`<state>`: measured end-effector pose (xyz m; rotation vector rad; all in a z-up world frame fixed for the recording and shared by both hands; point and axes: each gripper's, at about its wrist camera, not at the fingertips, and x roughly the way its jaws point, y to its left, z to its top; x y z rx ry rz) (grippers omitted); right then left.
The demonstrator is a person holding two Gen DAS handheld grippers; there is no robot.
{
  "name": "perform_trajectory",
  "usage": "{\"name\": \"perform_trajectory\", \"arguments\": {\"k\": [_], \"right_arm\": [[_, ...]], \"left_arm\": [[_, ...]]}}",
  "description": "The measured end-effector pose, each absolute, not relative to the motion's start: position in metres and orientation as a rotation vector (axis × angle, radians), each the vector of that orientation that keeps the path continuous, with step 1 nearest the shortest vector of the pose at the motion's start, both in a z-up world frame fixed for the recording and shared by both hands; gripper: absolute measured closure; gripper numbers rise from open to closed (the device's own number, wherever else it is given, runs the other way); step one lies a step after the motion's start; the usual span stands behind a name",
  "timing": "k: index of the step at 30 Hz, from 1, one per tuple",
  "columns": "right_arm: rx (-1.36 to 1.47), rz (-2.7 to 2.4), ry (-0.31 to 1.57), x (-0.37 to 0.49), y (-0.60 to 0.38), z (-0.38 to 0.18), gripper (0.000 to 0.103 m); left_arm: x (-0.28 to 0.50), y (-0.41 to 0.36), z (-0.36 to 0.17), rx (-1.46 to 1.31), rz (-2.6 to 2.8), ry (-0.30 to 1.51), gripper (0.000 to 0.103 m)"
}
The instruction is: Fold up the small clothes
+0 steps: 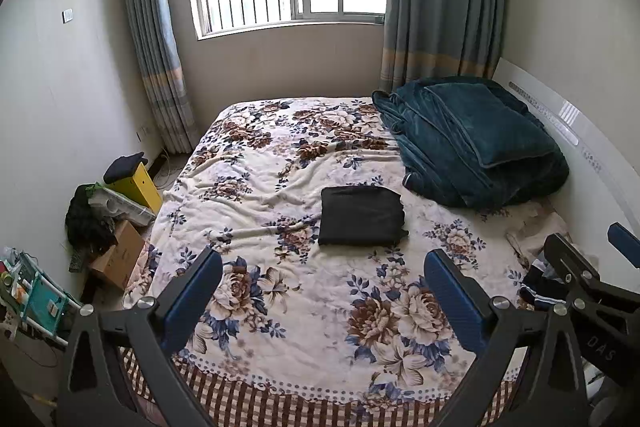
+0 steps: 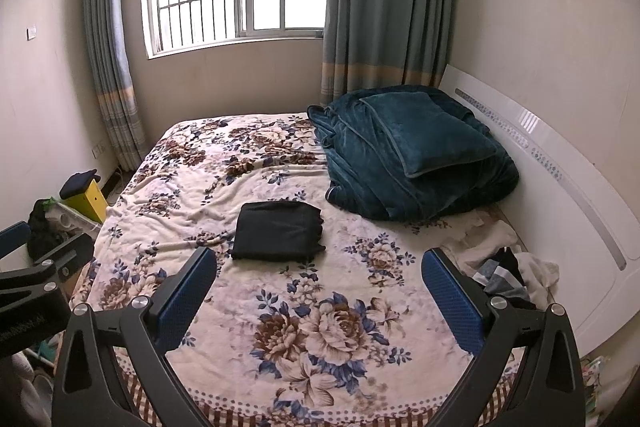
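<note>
Black garment (image 1: 362,215) folded mid-bed; next piece waits in the pile (image 2: 508,275) by the headboard.
I should swing right, pinch one single item at its edge, and lay it flat on the floral blanket (image 1: 280,291). My left gripper (image 1: 322,291) and right gripper (image 2: 320,291) both hover wide apart, holding nothing.

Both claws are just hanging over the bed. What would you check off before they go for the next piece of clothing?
1. Left claw open and empty: ok.
2. Right claw open and empty: ok.
3. Black garment folded flat on the floral bedspread: ok.
4. Unfolded clothes pile in view beside the headboard: ok.
5. Which piece lies loose on top of that pile: cannot tell.
6. Teal blanket apart from the folded garment: ok.
</note>
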<state>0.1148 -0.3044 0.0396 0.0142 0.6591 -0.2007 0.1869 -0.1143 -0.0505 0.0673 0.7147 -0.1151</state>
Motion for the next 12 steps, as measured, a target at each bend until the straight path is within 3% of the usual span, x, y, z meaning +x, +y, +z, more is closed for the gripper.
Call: {"name": "perform_trajectory", "arguments": {"k": [12], "right_arm": [[0.016, -0.204, 0.656, 0.1136, -0.3016, 0.0387, 0.000]], "left_arm": [[0.1840, -0.1164, -0.0496, 0.069, -0.116, 0.703, 0.000]]}}
